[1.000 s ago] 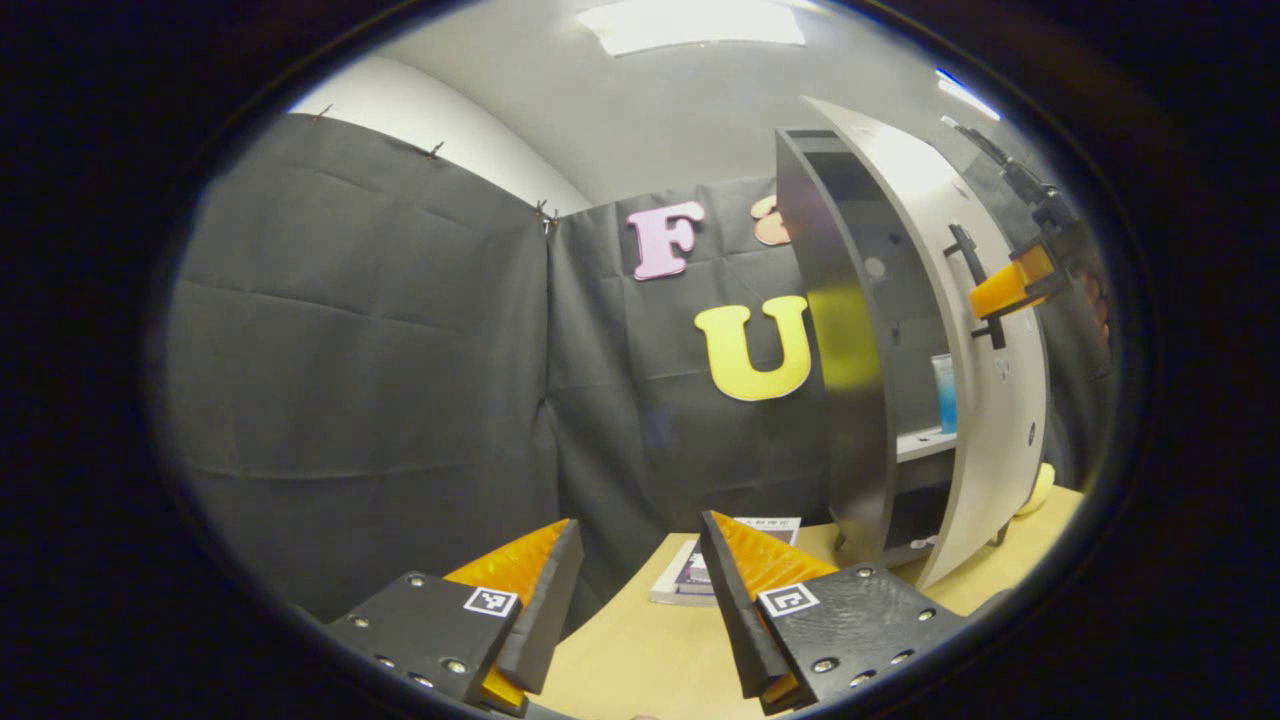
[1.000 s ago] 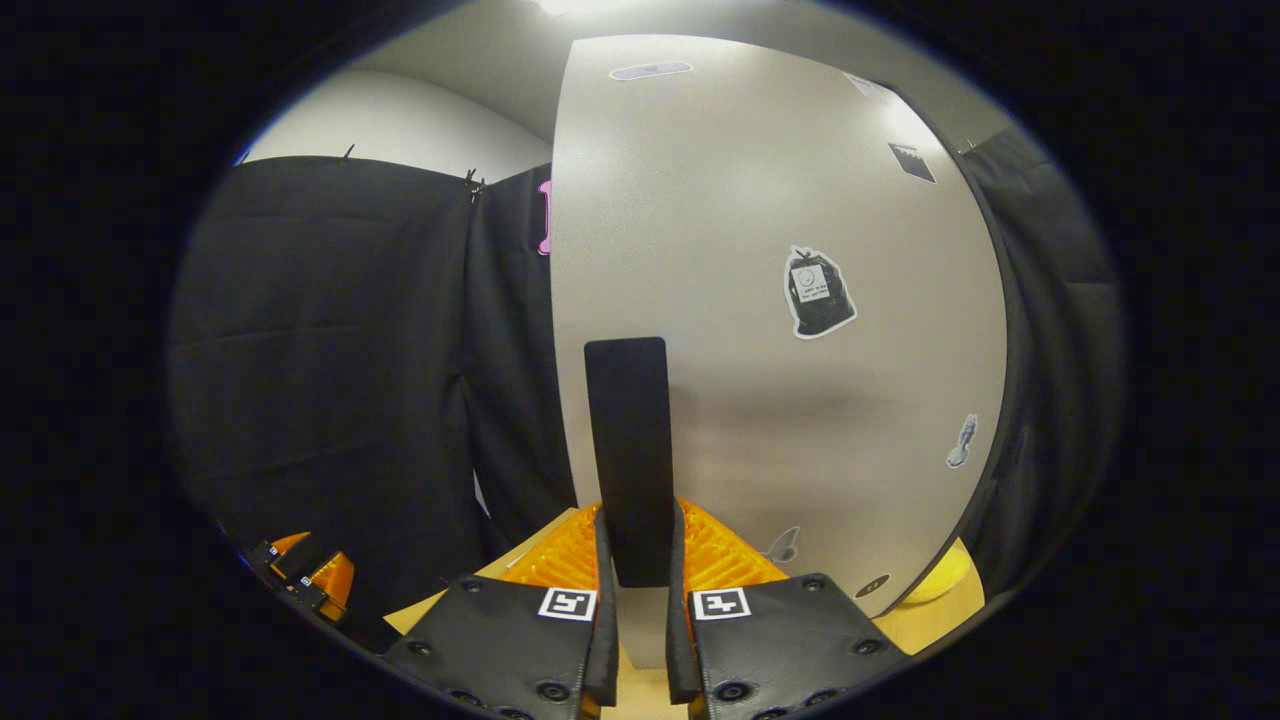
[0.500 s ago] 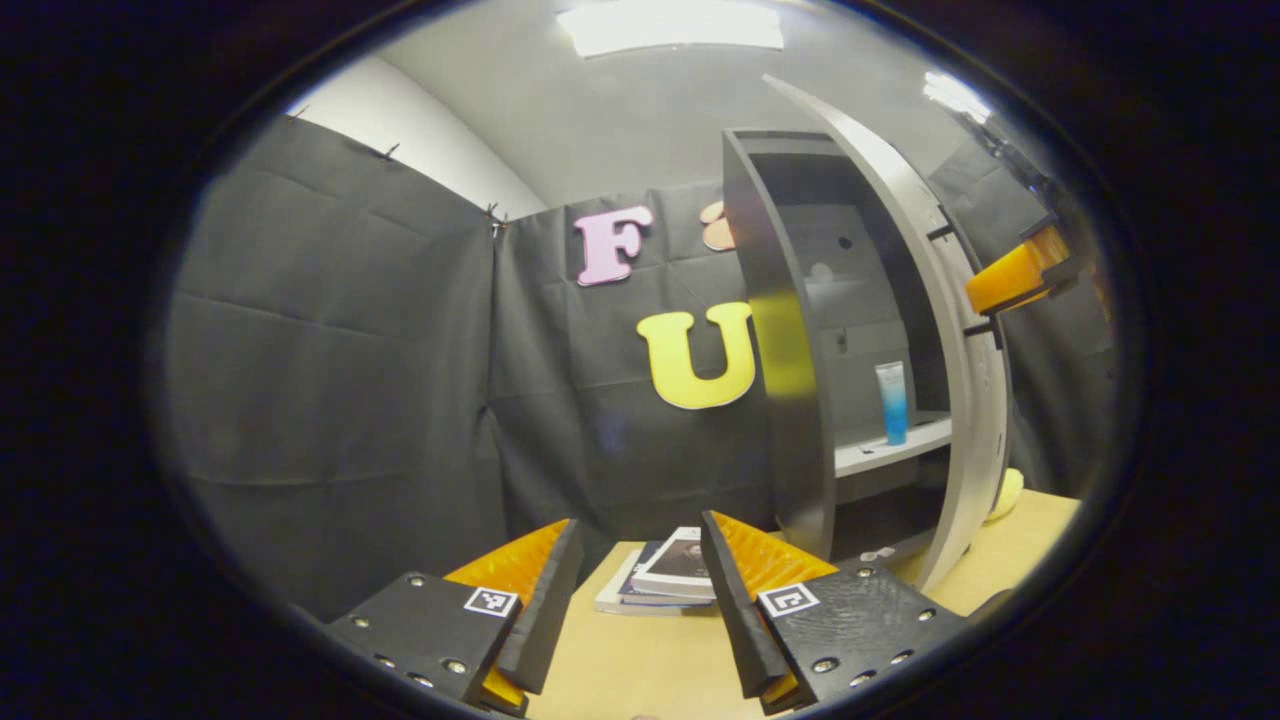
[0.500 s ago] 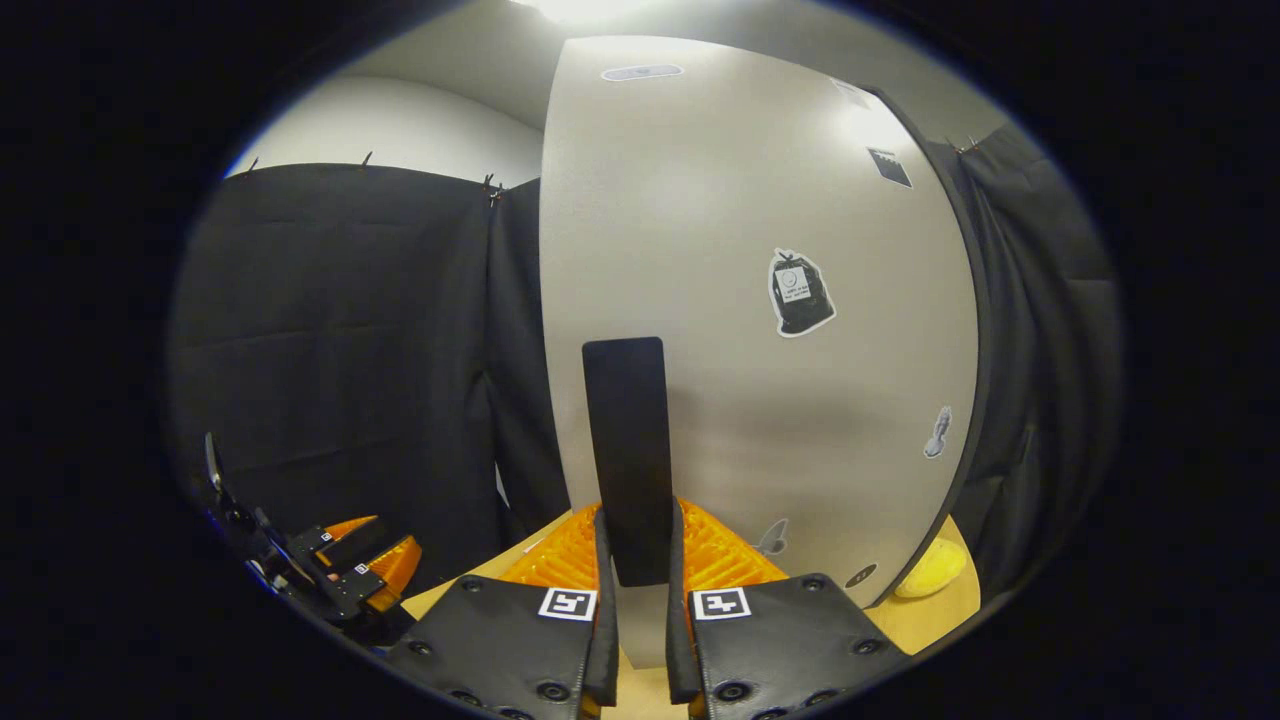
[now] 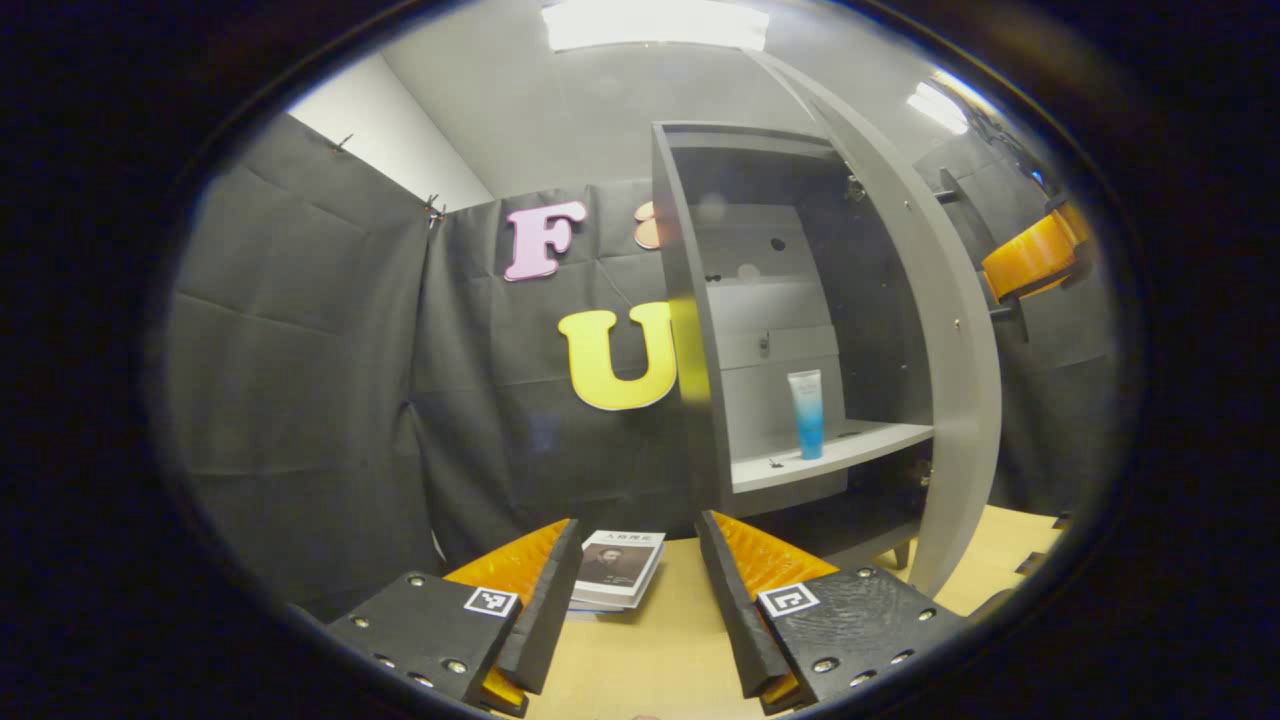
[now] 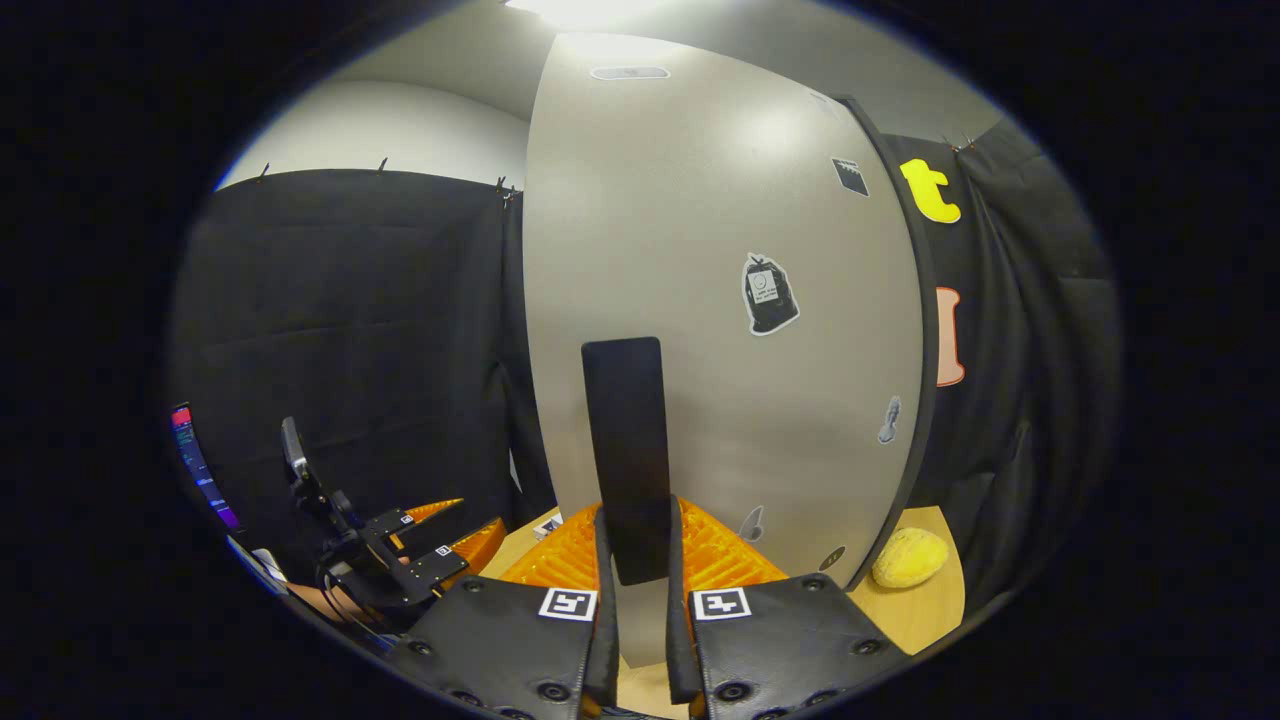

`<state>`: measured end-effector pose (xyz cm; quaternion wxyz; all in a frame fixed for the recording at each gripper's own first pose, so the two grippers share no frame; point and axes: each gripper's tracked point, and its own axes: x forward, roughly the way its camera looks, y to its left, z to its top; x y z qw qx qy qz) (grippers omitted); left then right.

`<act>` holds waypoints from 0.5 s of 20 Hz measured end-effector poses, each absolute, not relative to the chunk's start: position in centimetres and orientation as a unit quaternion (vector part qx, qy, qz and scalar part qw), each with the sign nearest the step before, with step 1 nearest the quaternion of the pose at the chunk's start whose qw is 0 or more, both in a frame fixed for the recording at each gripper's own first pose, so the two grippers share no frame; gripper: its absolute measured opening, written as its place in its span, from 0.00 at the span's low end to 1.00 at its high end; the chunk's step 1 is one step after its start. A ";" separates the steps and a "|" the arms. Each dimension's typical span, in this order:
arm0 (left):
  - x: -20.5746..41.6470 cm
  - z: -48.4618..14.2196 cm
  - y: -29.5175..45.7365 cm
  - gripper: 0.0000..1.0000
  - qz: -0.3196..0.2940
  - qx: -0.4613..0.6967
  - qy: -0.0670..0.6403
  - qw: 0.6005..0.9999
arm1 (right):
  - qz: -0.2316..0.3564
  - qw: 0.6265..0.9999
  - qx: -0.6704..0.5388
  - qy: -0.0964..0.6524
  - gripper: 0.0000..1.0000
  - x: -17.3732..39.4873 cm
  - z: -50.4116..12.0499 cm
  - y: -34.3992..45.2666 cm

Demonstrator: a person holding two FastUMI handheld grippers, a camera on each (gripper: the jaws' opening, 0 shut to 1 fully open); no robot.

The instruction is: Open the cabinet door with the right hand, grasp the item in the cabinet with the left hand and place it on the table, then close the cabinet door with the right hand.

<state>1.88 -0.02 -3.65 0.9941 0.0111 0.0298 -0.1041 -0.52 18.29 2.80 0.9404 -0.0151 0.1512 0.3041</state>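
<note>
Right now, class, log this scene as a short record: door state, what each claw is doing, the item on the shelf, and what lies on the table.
Cabinet door: swung open, interior exposed
Right claw: shut on the door handle
Left claw: open, holding nothing, above the table
Item in cabinet: blue and white tube, upright on the shelf
On table: stack of books left of the cabinet; yellow object beside the door
Step not yet done: grasping the tube

The book (image 5: 618,566) cover bears small print and the door (image 6: 720,300) stickers tiny marks, all too small to read.
</note>
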 end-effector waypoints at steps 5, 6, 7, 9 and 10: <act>1.8 -3.2 -5.1 0.72 -0.140 0.005 0.030 0.990 | 0.303 0.940 -0.005 0.156 0.21 -1.6 3.2 16.0; 1.7 -2.8 -6.0 0.72 -0.147 0.006 0.028 0.989 | 0.303 0.940 -0.002 0.156 0.21 -1.7 3.2 15.4; 1.6 -2.6 -6.8 0.72 -0.152 0.008 0.025 0.988 | 0.301 0.941 -0.002 0.156 0.17 -1.9 3.4 14.9; 1.3 -2.6 -8.3 0.71 -0.160 0.008 0.025 0.987 | 0.297 0.942 -0.003 0.156 0.21 -2.5 3.5 13.8; 1.2 -2.5 -9.1 0.71 -0.164 0.005 0.026 0.986 | 0.294 0.943 -0.001 0.156 0.17 -2.7 3.6 13.4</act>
